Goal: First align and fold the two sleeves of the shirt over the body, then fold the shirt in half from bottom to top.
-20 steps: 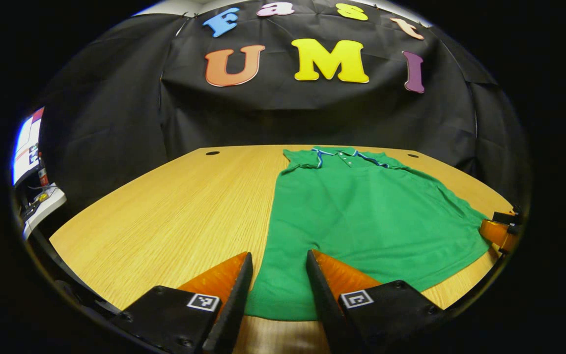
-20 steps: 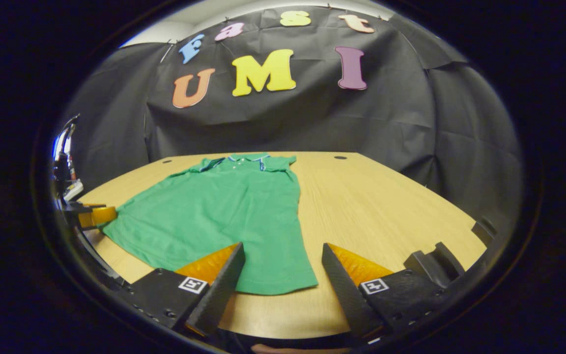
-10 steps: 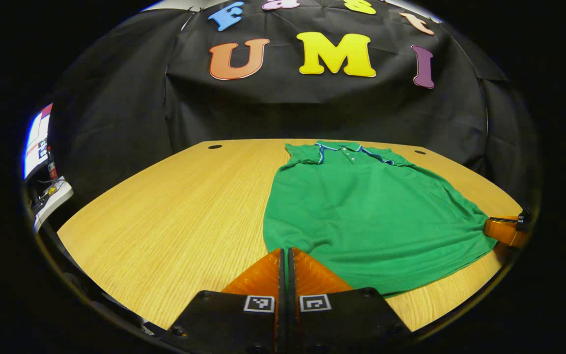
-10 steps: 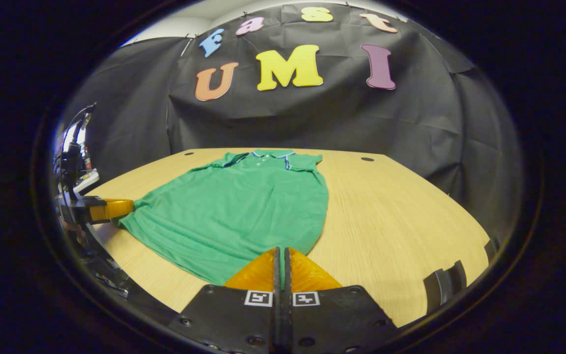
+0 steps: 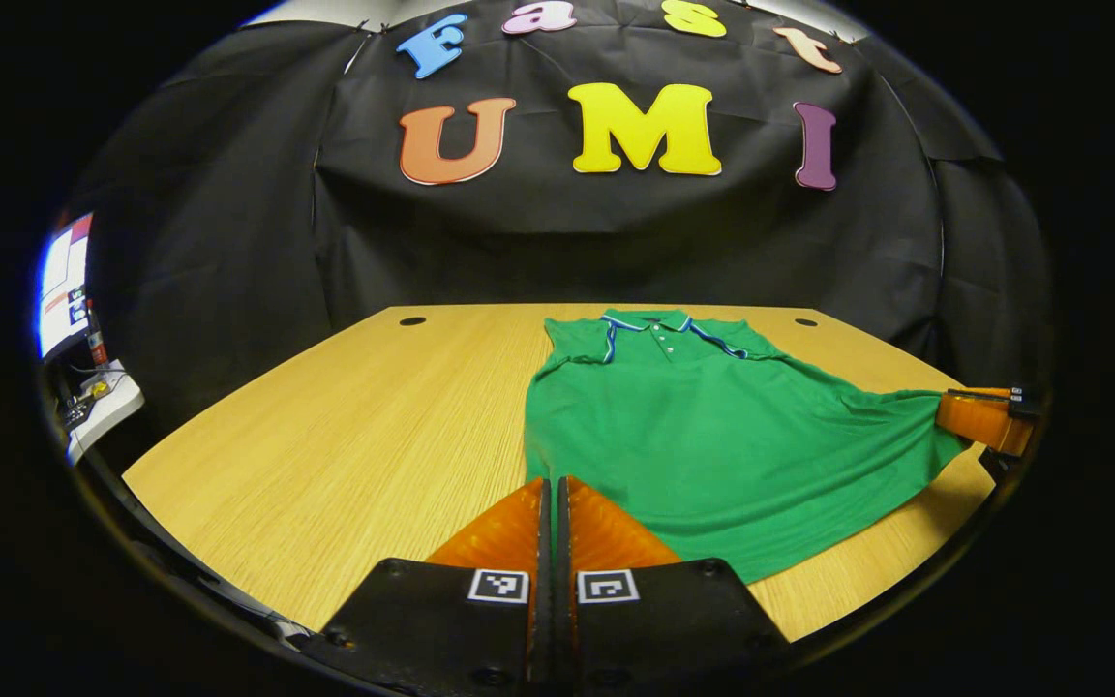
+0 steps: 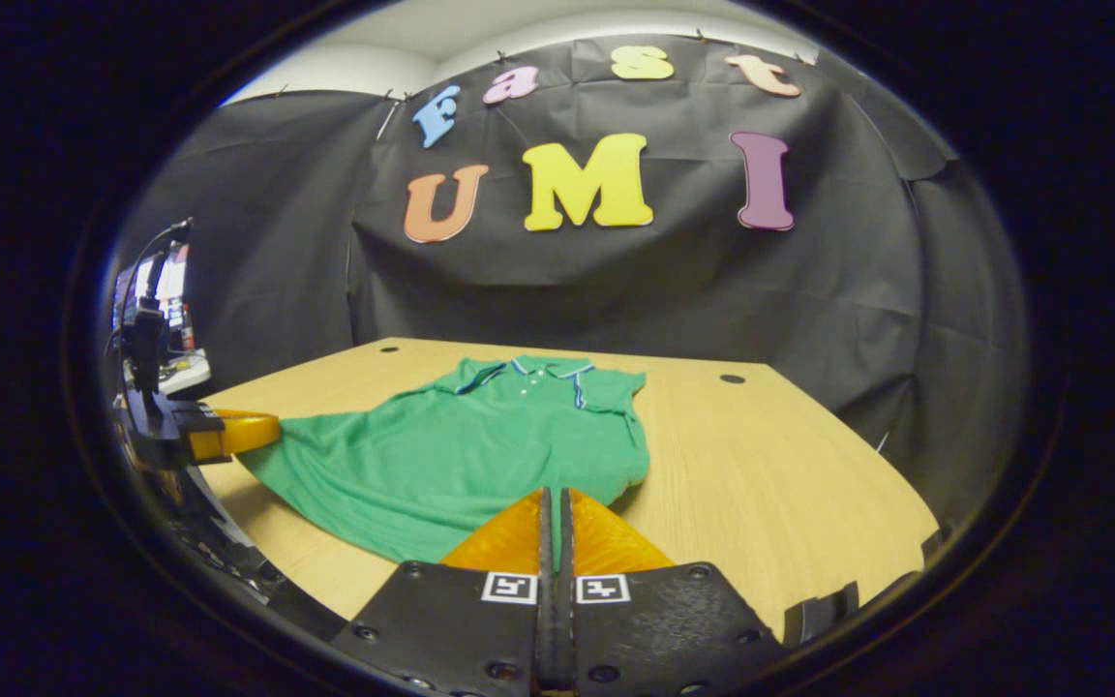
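Green shirt (image 5: pixel 712 426) on wooden surface (image 5: pixel 345 436): left tool (image 5: pixel 550 484) and right tool (image 6: pixel 550 496) each clamped on a hem corner, lifting it; monitor (image 5: pixel 62 283) at left gripper view's edge.

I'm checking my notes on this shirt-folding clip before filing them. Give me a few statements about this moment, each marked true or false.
1. The left gripper is shut on the green shirt. True.
2. The shirt's collar points toward the near table edge. False: it lies at the far side, toward the black cloth wall.
3. The right gripper is shut on the shirt's hem. True.
4. The shirt lies on a grey metal table. False: the table is light wood.
5. The shirt is already folded in half. False: its body lies spread out.
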